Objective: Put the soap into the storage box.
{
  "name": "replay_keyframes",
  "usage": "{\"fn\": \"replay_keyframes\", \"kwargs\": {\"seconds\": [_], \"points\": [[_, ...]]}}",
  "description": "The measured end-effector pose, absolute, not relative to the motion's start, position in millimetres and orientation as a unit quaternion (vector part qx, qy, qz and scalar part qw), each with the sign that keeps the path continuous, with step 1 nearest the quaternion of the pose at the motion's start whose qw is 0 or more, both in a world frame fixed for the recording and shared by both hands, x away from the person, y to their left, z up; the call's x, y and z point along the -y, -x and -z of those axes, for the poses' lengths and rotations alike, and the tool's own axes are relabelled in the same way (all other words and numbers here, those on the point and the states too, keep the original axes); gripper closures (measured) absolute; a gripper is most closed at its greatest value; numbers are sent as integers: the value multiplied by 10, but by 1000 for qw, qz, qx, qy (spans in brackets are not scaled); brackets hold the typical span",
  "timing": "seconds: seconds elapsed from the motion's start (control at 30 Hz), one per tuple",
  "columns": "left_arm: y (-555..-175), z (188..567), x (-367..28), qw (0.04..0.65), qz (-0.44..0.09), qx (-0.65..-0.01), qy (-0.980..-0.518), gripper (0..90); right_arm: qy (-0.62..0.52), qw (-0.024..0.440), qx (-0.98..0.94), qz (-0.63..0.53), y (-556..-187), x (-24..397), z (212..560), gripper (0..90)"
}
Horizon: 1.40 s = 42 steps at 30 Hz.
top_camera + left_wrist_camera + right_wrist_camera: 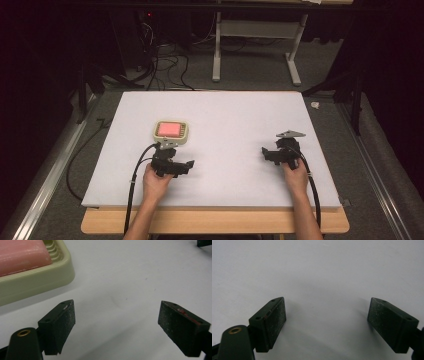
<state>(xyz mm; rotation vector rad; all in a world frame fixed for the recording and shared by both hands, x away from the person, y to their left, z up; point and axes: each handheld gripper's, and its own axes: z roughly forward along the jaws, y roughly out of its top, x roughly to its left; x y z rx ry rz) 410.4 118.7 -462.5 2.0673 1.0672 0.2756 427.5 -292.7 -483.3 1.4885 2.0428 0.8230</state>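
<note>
The left gripper [116,315] stands with its jaws wide apart and nothing between them. Each jaw ends in a black, blocky pad with a flat, slightly gritty inner face dusted with pale specks; the pad [183,327] on the far side carries a thin reddish streak along its top edge. A brass-ringed hole sits in the rounded black part at the base of the near jaw.

Ahead of that gripper and off to the side of its near jaw lies the soap dish [37,282], close by but not touching it. The dish is a pale cream-green plastic tray with rounded corners, a smooth thick rim and ribbed steps inside. In it rests the soap [20,255], a pink bar with a matt, faintly scuffed top and softened edges. In the high view the dish sits just beyond the left gripper's tip.

The right gripper [327,312] also has its jaws spread wide, empty, with the same dark speckled pads, hovering low over the bare board [324,270]. That board is a smooth, matt white sheet lying on a wooden table [215,222], whose pale wood edge shows nearest the person.
</note>
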Motion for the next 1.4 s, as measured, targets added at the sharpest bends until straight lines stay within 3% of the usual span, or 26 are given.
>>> {"fn": "replay_keyframes", "kwargs": {"seconds": [1.4], "points": [[-4203, 4857, -1047, 353, -166, -411, -824, 150, -544, 239, -746, -301, -4276, 2928, 4833, 160]]}}
